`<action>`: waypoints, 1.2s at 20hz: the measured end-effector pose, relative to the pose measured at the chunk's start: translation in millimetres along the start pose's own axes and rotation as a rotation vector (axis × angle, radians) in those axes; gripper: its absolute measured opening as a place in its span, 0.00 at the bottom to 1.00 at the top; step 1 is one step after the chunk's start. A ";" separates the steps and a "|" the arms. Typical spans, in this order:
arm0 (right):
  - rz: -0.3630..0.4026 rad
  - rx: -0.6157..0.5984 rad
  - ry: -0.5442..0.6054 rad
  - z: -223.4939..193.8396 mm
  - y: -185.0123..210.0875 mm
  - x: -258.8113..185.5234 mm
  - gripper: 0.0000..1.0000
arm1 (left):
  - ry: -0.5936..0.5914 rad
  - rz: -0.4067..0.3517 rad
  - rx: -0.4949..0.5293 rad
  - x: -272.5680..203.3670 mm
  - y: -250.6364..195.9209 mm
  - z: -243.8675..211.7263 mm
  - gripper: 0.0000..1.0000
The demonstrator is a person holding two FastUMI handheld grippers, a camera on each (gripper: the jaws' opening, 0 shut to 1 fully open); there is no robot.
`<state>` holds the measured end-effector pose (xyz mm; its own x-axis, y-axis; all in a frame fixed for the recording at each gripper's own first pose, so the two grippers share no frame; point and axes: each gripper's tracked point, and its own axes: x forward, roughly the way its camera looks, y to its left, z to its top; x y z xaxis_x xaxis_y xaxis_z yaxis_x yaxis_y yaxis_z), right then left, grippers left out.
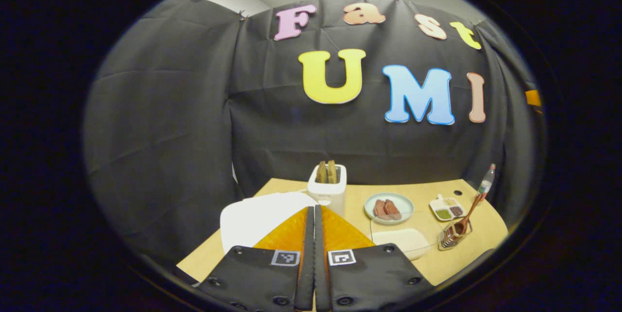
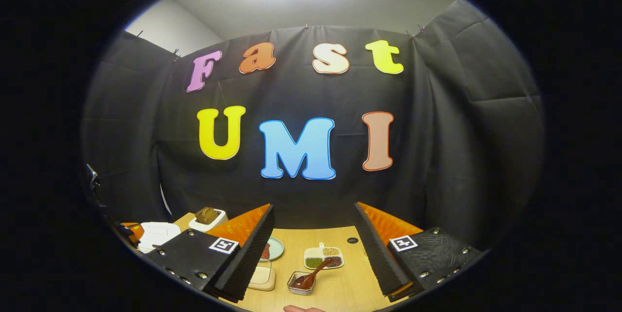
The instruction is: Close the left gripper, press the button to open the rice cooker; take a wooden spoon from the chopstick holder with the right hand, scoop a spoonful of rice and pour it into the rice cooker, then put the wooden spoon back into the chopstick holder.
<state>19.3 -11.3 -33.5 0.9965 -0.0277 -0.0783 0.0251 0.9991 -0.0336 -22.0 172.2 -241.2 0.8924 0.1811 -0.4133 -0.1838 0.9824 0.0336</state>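
the left gripper (image 1: 314, 215) has its two fingers pressed flat together with nothing between them, tips poised over the near rim of the white rice cooker (image 1: 257, 219), whose lid is down. the cooker sits at the table's (image 1: 418, 190) left edge, with the white toaster (image 1: 328, 185) just behind it. beyond the cooker to the right lie a plate of meat (image 1: 388, 207), a clear rice container (image 1: 406, 239) and a divided dish of grains (image 1: 448, 207). farther from the cooker, by the table's right edge, stands the chopstick holder (image 1: 454, 238) with the wooden spoon (image 1: 469, 215) leaning up out of it, a bottle (image 1: 486, 181) behind.

the right gripper (image 2: 316, 244) is spread wide and holds nothing, raised above the table (image 2: 340, 287). between its fingers the chopstick holder (image 2: 302, 283) and wooden spoon (image 2: 311, 274) stand in open tabletop, bare wood around them, well right of the rice cooker (image 2: 158, 234). the other gripper (image 2: 129, 232) shows beside the cooker at the far left.
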 end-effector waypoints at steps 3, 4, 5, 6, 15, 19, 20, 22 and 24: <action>0.008 -0.005 0.005 0.4 2.3 -3.4 0.98 | 0.090 -0.017 -0.033 13.7 3.8 -27.3 0.11; 0.009 -0.008 0.004 0.3 2.5 -4.7 0.98 | 0.114 -0.003 -0.048 19.1 10.8 -34.0 0.07; 0.010 -0.010 0.000 1.6 2.7 -5.9 0.98 | 0.136 0.007 -0.066 24.9 17.4 -40.5 0.11; 0.008 -0.012 -0.002 2.5 2.9 -6.4 0.98 | 0.156 0.014 -0.086 29.6 22.4 -46.6 0.07; -0.021 -0.003 0.017 -2.2 -7.4 -6.1 0.98 | 0.272 0.027 -0.141 46.9 28.8 -88.3 0.11; -0.013 -0.007 0.022 -5.1 -5.4 -5.3 0.98 | 0.299 0.016 -0.149 47.7 28.4 -90.4 0.11; -0.010 -0.006 0.023 -5.4 -4.5 -5.4 0.98 | 0.298 0.014 -0.145 47.6 28.8 -88.9 0.07; -0.001 -0.009 0.024 -6.0 -2.7 -6.4 0.98 | 0.211 0.046 -0.138 43.4 35.3 -64.3 0.11; -0.002 -0.019 0.021 -6.0 -5.6 -5.5 0.97 | 0.067 0.092 -0.096 37.5 45.5 -17.6 0.05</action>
<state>13.2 -16.9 -38.9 0.9946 -0.0308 -0.0994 0.0257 0.9983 -0.0530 -4.2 222.8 -271.2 0.8409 0.2637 -0.4726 -0.3049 0.9523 -0.0112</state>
